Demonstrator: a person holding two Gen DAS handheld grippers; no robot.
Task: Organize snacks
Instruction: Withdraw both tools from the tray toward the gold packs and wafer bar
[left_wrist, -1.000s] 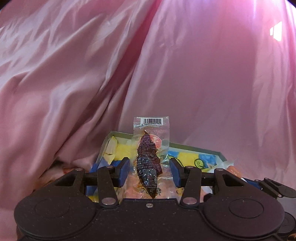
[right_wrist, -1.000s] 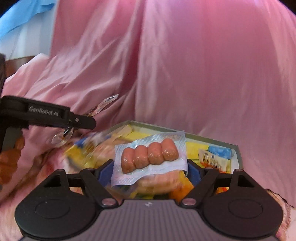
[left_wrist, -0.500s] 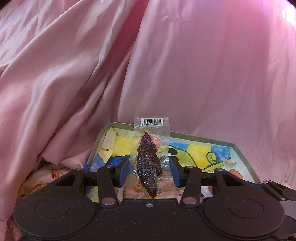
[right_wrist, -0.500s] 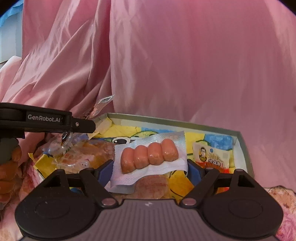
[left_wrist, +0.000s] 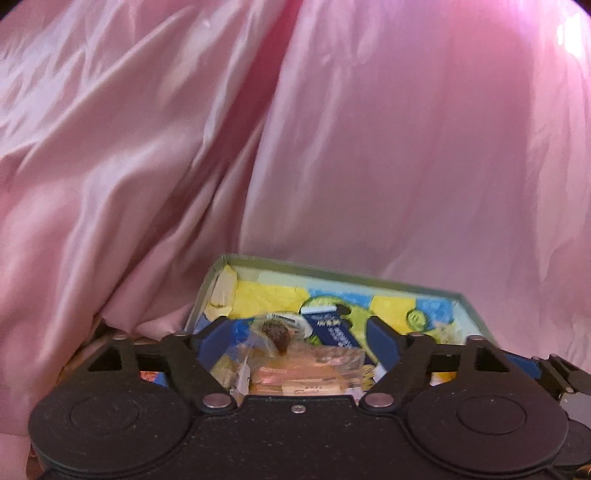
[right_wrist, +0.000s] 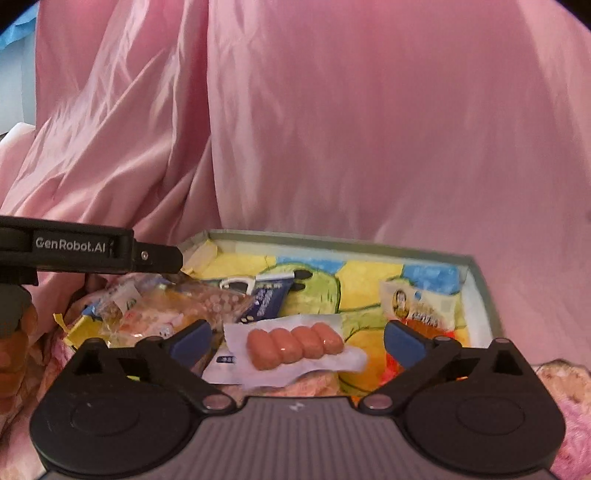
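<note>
Your right gripper (right_wrist: 297, 334) is opening, its blue pads spread wide and clear of the sausage pack (right_wrist: 293, 345) lying loose between them. The pack rests flat on the snacks in the box (right_wrist: 480, 280), near its front edge. Its long axis runs across your view, the four sausages side by side in a row that climbs slightly toward the right, with the white backing sticking out at both ends.

Your left gripper (left_wrist: 295, 334) is opening too, pads apart and touching nothing. Below them the clear packet with the dark snack (left_wrist: 275, 332) lies on the pile in the box (left_wrist: 332, 273), barcode end pointing away from you, toward the far wall; its long axis runs roughly front to back, though blur makes that hard to judge. A blue packet (left_wrist: 332, 328) lies just right of it, slanting the same way.

Pink satin cloth (right_wrist: 332, 129) is draped behind the box
</note>
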